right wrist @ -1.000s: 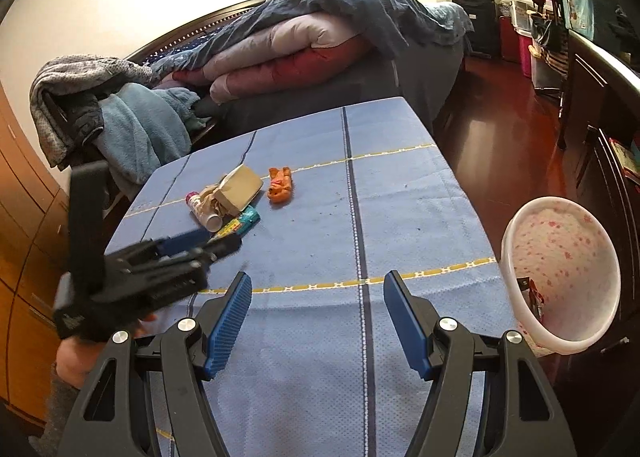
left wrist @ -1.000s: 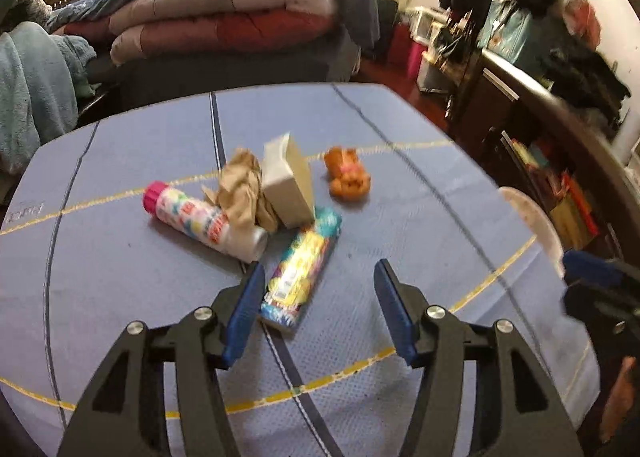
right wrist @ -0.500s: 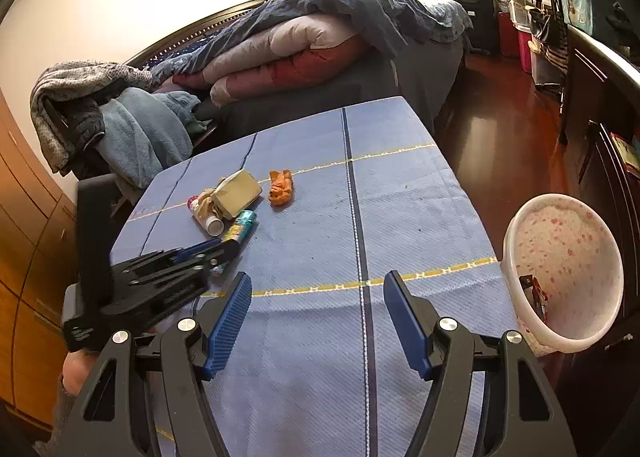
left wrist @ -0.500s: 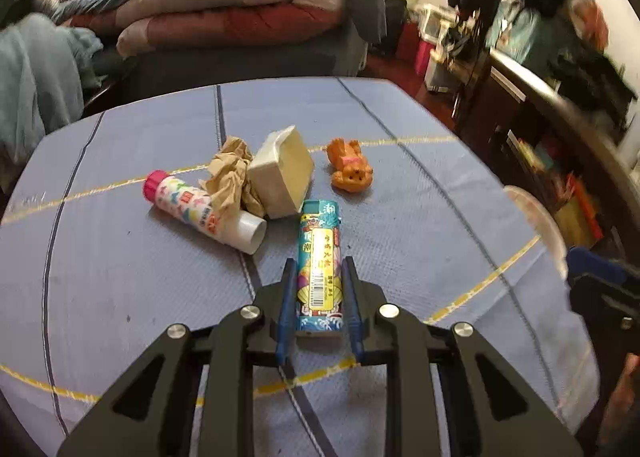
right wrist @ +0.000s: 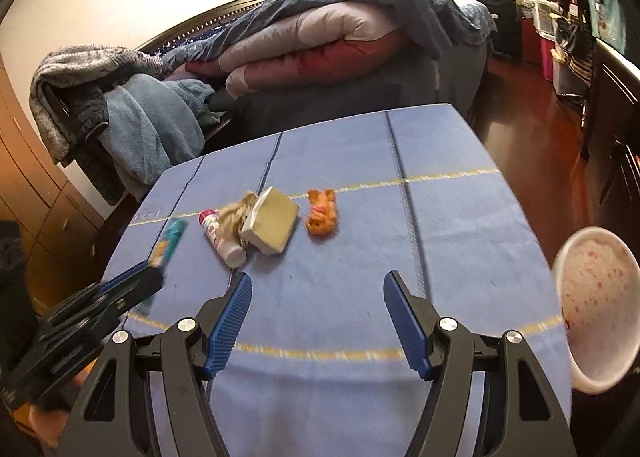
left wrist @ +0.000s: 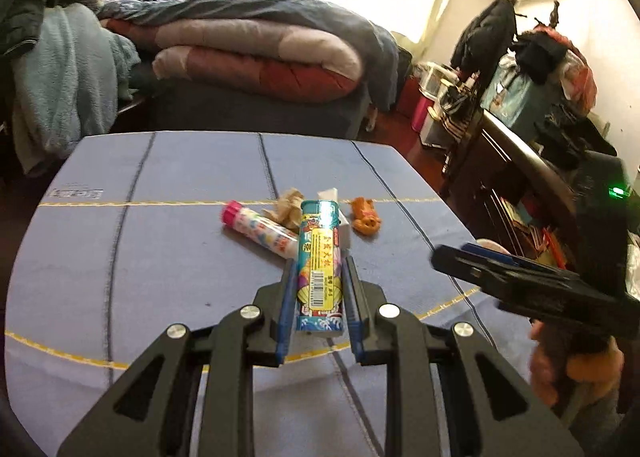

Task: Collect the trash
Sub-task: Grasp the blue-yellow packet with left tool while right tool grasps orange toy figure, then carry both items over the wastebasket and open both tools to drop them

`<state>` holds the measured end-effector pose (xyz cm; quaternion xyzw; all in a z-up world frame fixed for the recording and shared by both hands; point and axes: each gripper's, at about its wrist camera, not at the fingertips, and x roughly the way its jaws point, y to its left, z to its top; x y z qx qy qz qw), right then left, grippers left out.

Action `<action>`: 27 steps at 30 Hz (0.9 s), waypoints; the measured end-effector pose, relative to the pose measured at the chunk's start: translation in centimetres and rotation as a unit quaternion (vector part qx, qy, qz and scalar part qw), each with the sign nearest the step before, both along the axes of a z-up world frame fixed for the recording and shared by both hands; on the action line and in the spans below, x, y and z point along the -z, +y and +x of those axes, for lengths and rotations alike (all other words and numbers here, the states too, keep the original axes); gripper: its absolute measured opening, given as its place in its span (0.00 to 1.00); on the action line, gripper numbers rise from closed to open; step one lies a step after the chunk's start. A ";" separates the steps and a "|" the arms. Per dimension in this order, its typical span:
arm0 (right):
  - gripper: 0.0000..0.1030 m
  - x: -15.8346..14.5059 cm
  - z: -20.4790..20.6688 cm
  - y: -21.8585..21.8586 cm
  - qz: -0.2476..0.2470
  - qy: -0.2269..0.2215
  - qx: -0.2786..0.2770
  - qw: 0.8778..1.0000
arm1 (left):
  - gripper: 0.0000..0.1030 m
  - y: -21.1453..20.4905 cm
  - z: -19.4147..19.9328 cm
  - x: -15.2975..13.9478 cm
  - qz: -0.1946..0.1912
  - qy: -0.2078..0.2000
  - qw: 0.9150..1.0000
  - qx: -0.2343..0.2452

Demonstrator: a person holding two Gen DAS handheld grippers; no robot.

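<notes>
Setting: We are looking along two handheld grippers over a worktop point(right wrist: 460, 217) covered in blue cloth, with a bed piled with quilts behind it.
Left gripper point(left wrist: 318, 277): Its jaws are clamped together on a teal snack packet point(left wrist: 319, 257), gripping its lower half; the packet is riding clear of the cloth, pointing away from us.
Right gripper point(right wrist: 318, 321): Its jaws are standing apart with nothing between them, hovering over bare cloth short of the litter.
Bin: A white wastebasket with pink speckles point(right wrist: 592, 309) is sitting off the right edge of the worktop, below its level.
Step in hand: We are judging this as carrying the packet across to the wastebasket.
Doing it well: We would be keeping the squeeze steady, since the packet looks slick and light; travelling above the remaining litter so nothing gets knocked; passing clear of the right gripper, which is sitting between us and the bin; and letting go only once the packet is hanging over the basket's mouth.
Count on the cloth: One tube with a pink cap point(right wrist: 222, 235), one crumpled brown paper wad point(right wrist: 236, 213), one small pale carton point(right wrist: 272, 225), one orange wrapper point(right wrist: 321, 212); four pieces, clustered near the middle, the first three touching, the orange one just beside.
Count overall: Two grippers, one wastebasket, one packet in hand.
</notes>
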<state>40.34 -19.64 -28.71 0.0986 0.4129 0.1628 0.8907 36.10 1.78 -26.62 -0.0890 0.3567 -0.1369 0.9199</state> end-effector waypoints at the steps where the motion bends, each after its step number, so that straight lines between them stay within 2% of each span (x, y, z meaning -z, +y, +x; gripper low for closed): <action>1: 0.67 0.1 0.6 0.4 -0.007 0.001 0.002 1.000 | 0.23 0.3 -0.1 -0.1 -0.001 -0.001 1.000 -0.004; 8: 0.65 1.7 5.7 2.9 -0.053 0.018 0.017 0.998 | 0.23 2.2 -0.4 -0.5 -0.012 -0.015 0.999 -0.026; 14: 0.54 3.2 8.1 4.1 -0.076 0.041 0.020 0.996 | 0.23 3.5 0.0 -0.3 -0.023 -0.019 0.999 -0.033; 15: 0.51 3.4 8.3 4.3 -0.079 0.044 0.021 0.996 | 0.23 3.6 0.0 -0.2 -0.023 -0.019 0.999 -0.034; 16: 0.41 3.4 8.3 4.5 -0.085 0.039 0.023 0.995 | 0.23 3.8 0.1 -0.2 -0.024 -0.019 0.999 -0.036; 17: 0.38 3.5 8.3 4.6 -0.089 0.038 0.023 0.995 | 0.23 4.0 0.1 -0.2 -0.025 -0.019 0.999 -0.037; 18: 0.28 3.5 8.2 4.7 -0.097 0.035 0.026 0.994 | 0.23 4.1 0.1 -0.2 -0.026 -0.019 0.999 -0.038; 27: 0.28 3.4 6.4 3.1 -0.078 0.046 0.032 0.995 | 0.23 4.3 -0.5 -0.3 -0.022 -0.016 0.998 -0.051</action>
